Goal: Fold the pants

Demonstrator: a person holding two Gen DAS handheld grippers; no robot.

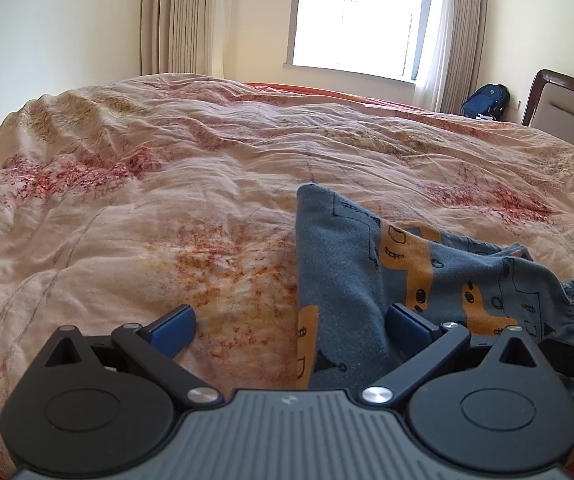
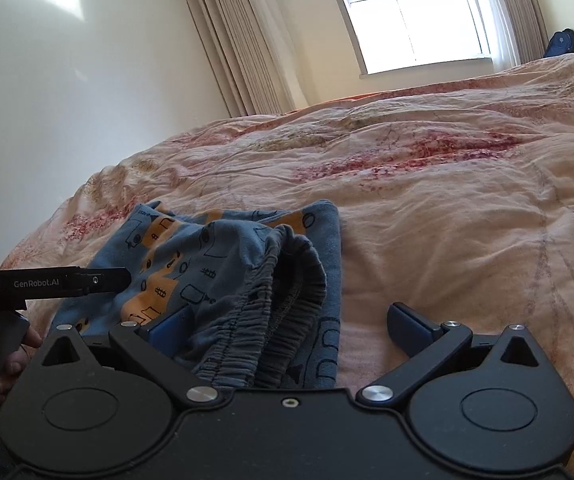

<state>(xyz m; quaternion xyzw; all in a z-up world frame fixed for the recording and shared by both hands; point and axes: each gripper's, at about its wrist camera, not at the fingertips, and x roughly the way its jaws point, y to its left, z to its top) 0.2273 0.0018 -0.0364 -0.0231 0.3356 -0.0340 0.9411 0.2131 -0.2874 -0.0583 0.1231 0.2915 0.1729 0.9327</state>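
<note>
Blue-grey pants (image 1: 347,272) with orange and black print lie bunched on the quilt. In the left wrist view my left gripper (image 1: 291,326) is open, its blue fingers (image 1: 173,330) wide apart; the cloth's left edge runs between them. The right wrist view shows the pants (image 2: 215,256) with the gathered elastic waistband (image 2: 279,312) gaping toward the camera. My right gripper (image 2: 291,328) is open over that waistband, its left pad (image 2: 169,330) against the cloth and its right one over bare quilt. The left gripper (image 2: 99,280) reaches the pants from the left, held by a hand (image 2: 11,356).
A wrinkled cream quilt (image 1: 167,208) with red and orange blotches covers the bed. Beyond it are a bright window (image 1: 359,20), beige curtains (image 1: 183,16), a blue backpack (image 1: 487,100) on the floor and a dark-framed headboard (image 1: 567,108) at the right.
</note>
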